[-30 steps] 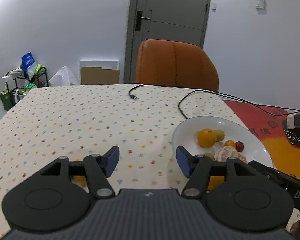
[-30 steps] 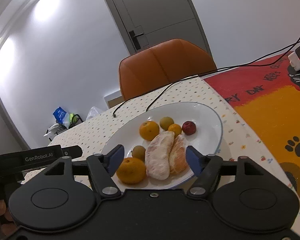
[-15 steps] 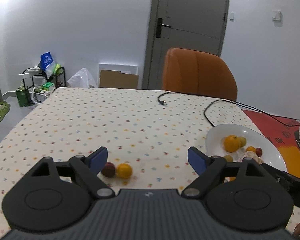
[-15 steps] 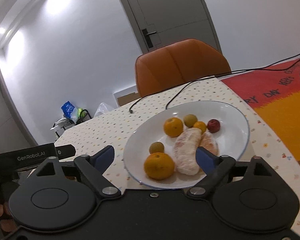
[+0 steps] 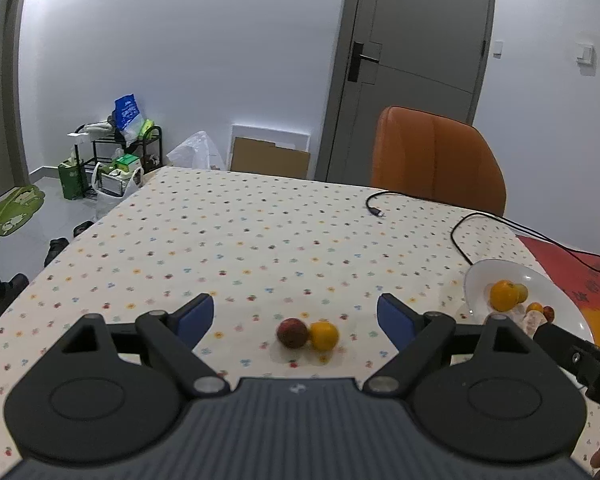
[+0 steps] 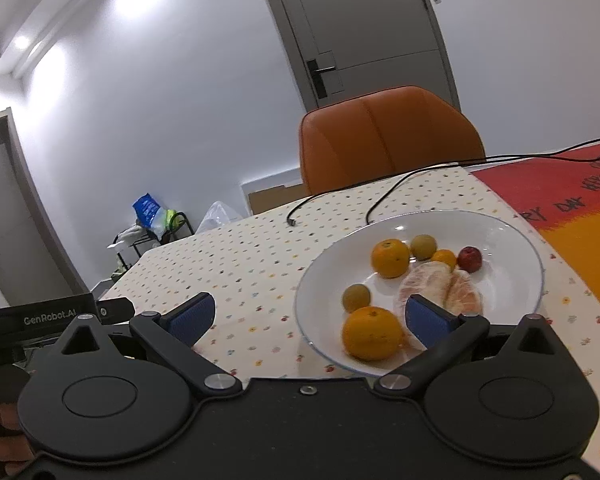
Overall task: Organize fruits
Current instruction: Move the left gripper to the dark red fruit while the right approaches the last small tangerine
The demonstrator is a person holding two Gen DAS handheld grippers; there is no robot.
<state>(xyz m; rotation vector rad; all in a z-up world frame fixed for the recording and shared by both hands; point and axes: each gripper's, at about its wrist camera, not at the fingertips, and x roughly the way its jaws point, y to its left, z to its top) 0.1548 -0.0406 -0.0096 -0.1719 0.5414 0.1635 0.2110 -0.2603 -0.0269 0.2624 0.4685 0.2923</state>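
Red fruit (image 5: 291,332) and small orange (image 5: 324,335) touching on the dotted tablecloth (image 5: 260,240), pair lined up left-right, seen only from the left wrist. Left gripper (image 5: 296,318) wide open, empty, above them. Right wrist alone shows the white plate (image 6: 512,236) whole (oranges, peeled segments (image 6: 440,284) lengthwise away). Right gripper (image 6: 310,316) wide open, empty.

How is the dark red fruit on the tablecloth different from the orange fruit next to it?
Colour: the dark red fruit is deep red with darker patches; the orange fruit is bright yellow-orange. Position: the red one lies left, the orange one right, and they appear to touch. Both are small, round, about equal in size, and lie on the dotted tablecloth outside the white plate, ahead of the open left gripper.
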